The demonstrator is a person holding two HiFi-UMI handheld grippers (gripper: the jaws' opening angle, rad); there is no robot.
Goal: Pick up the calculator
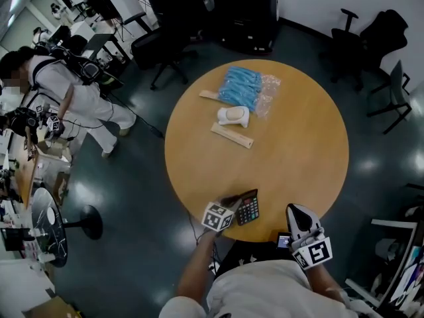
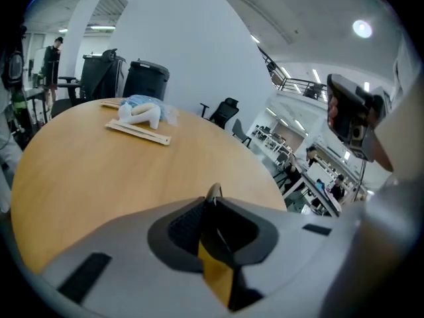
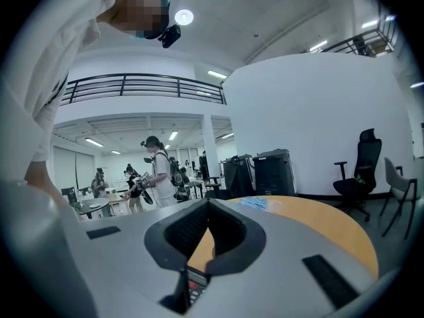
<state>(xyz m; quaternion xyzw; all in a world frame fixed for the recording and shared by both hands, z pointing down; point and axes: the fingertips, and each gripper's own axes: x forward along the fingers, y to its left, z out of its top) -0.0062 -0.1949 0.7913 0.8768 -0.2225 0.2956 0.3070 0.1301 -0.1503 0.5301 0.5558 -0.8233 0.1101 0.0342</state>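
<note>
We see the calculator [image 1: 248,208] at the round table's [image 1: 298,144] near edge, long axis near-to-far, just right of our left gripper [image 1: 233,200], jaws together and empty; the right gripper [image 1: 297,212], likewise closed, sits farther off

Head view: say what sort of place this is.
Probably an open-plan office or lab hall: black office chairs stand near the round wooden table, desks with equipment stand off to the side, and the right gripper view shows a railed mezzanine.
</note>
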